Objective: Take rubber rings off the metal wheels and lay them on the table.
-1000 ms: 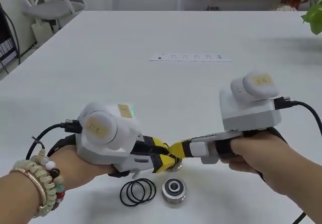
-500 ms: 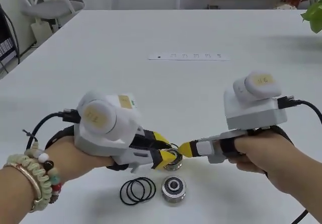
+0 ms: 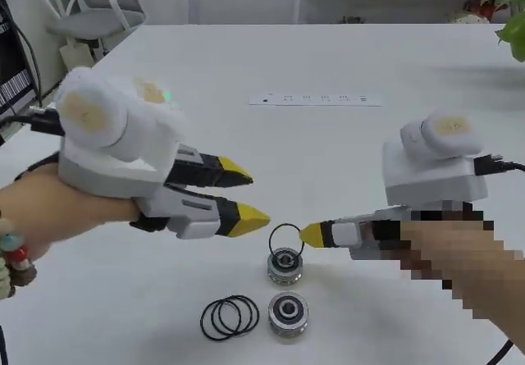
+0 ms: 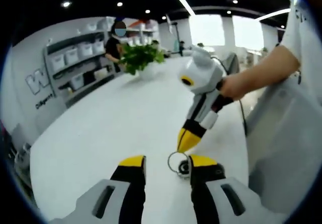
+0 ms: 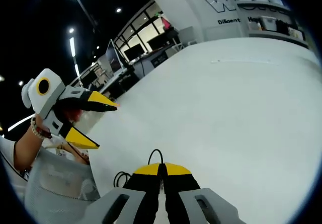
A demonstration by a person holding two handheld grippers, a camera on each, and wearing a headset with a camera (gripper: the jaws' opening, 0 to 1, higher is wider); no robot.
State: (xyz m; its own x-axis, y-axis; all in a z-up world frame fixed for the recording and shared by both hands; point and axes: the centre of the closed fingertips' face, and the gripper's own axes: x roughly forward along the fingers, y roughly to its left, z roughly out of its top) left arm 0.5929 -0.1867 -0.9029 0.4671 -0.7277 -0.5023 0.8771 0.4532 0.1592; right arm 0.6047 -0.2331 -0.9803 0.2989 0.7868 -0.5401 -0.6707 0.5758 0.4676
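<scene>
My right gripper (image 3: 310,234) is shut on a thin black rubber ring (image 3: 285,238), which hangs just above a metal wheel (image 3: 284,267) standing on the white table (image 3: 344,160). In the right gripper view the ring (image 5: 155,156) loops up from the shut tips (image 5: 162,169). My left gripper (image 3: 242,193) is open and empty, up and to the left of that wheel. In the left gripper view the ring (image 4: 176,161) and wheel (image 4: 184,169) lie between its spread jaws (image 4: 167,162), beyond the tips. A second wheel (image 3: 288,312) stands nearer, beside a pile of loose rings (image 3: 229,317).
A white power strip (image 3: 315,99) lies at mid-table. An office chair (image 3: 94,12) stands at the far left corner. Plant leaves (image 3: 513,20) hang at the right edge. A cable (image 3: 502,165) trails from the right gripper.
My left gripper has let go of the wheel, opened and lifted up and left. The wheel now stands on the table, and the right gripper holds the ring free of it.
</scene>
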